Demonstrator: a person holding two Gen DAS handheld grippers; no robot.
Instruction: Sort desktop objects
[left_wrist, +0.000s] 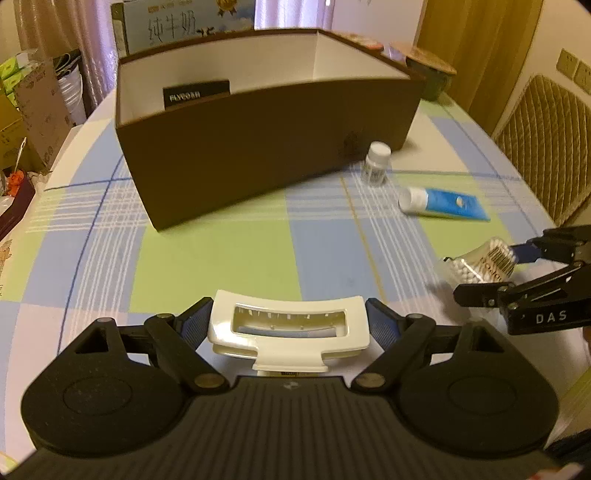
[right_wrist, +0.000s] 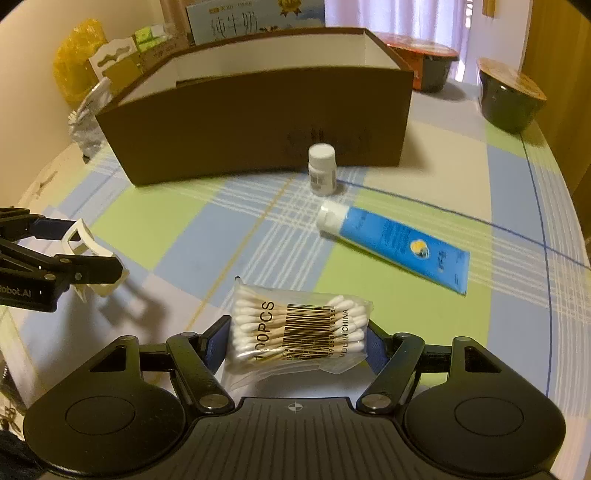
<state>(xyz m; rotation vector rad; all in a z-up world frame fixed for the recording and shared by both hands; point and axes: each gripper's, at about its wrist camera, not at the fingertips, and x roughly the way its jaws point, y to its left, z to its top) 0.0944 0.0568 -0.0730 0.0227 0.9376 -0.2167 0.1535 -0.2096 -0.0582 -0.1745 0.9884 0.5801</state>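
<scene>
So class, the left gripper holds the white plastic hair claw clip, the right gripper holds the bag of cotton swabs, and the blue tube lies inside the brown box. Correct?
One error: the blue tube with the white cap lies on the checked tablecloth in front of the brown box, as the right wrist view shows. The rest stands.

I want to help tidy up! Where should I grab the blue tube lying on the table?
Grab the tube across its flat blue middle, coming straight down from above. It lies on its side on the table, so its two long edges are free for the tongs. The white cap is round and may slip, and the bottle stands close to it.
</scene>
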